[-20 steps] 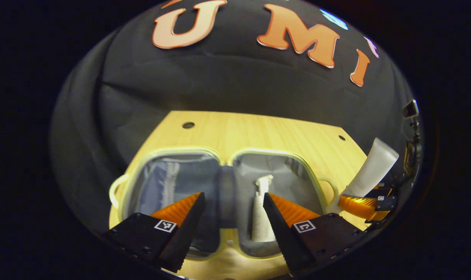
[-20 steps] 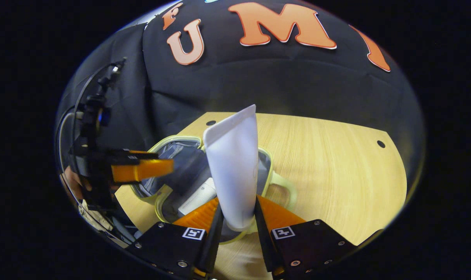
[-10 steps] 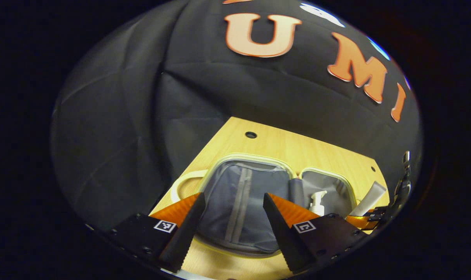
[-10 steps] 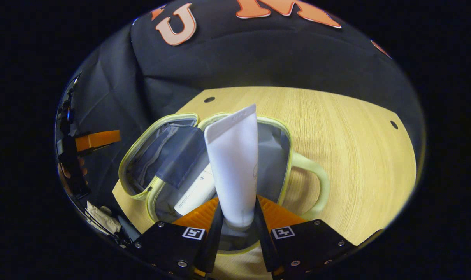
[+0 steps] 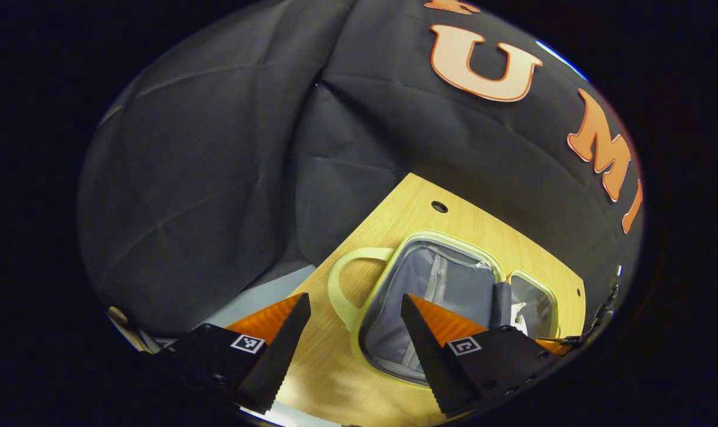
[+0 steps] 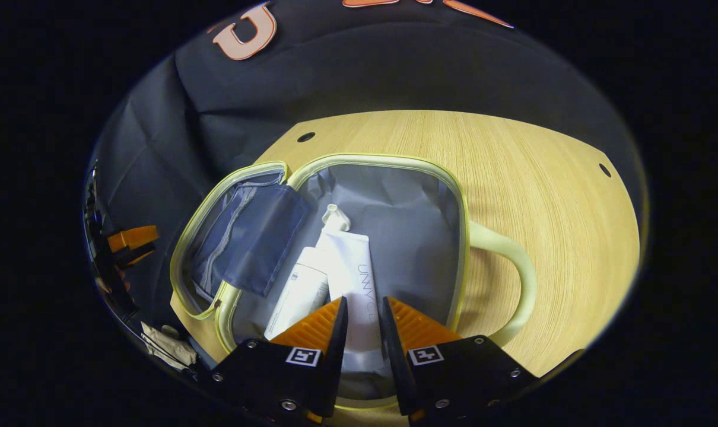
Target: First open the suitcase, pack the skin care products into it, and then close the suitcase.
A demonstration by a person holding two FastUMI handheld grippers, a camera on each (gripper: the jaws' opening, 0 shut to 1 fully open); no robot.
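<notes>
The pale yellow suitcase [image 6: 371, 159] lies open on the wooden table [image 6: 543, 178], grey lining showing. In its right half lies a white tube [image 6: 353, 273] beside a white pump bottle [image 6: 296, 296]. My right gripper [image 6: 364, 302] hangs low over that half, its fingers close together on the tube's near end. In the left gripper view, my left gripper [image 5: 353, 308] is open and holds nothing. It hovers near the table's left edge, over the handle [image 5: 341, 279] of the suitcase's left half [image 5: 430, 296]. The pump bottle's head [image 5: 519, 314] peeks out behind the right finger.
A dark flap [image 6: 252, 237] hangs over the hinge between the two halves. The right half's handle [image 6: 513, 267] sticks out onto bare wood. The table has small holes [image 5: 438, 207] near its far edge. The left gripper [image 6: 130, 240] shows at the far left in the right gripper view.
My right gripper came down over the suitcase and the tube went from standing upright to lying in the right half. My left gripper swung left, from the suitcase's middle to its left handle.
</notes>
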